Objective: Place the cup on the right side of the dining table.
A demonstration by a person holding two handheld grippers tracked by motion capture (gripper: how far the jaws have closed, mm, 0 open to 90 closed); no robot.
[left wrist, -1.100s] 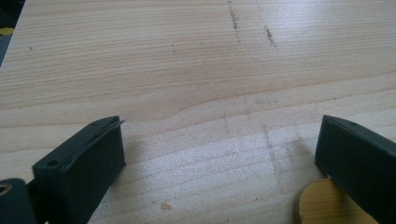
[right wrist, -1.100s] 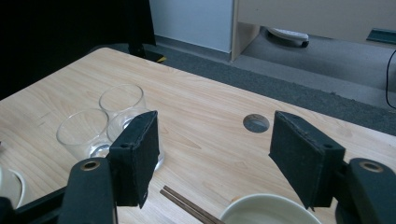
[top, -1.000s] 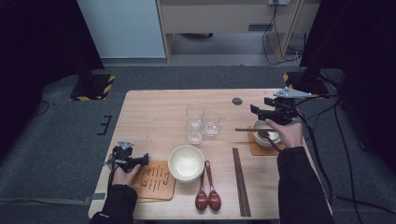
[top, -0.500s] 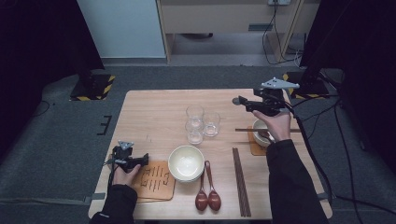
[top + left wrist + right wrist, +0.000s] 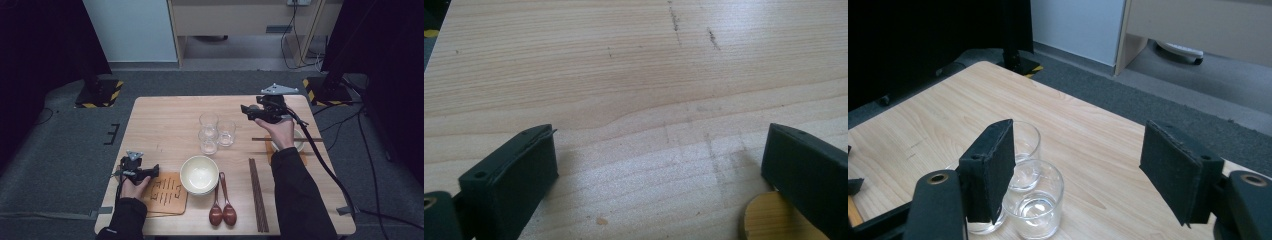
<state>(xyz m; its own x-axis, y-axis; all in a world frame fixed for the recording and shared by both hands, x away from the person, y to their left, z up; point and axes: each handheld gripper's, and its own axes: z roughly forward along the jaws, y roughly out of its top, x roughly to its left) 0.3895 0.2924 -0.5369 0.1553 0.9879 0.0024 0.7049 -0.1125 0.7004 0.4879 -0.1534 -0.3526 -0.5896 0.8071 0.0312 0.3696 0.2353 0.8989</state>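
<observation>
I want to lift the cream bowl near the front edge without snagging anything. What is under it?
The cream bowl seems to sit on bare table, between the wooden coaster and two brown spoons. Its rim suggests a second bowl stacked beneath. The tabletop directly underneath is covered.

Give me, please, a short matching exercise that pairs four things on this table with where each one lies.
Things:
1. cream bowl
2. two wooden spoons
3. three clear glasses
4. wooden coaster

Places:
A. clustered at the middle of the table
B. at the near edge, just right of the bowl
C. near left, beside the left hand-held gripper
D. between the coaster and the spoons

Pairs: 1-D, 2-B, 3-A, 4-C
</observation>
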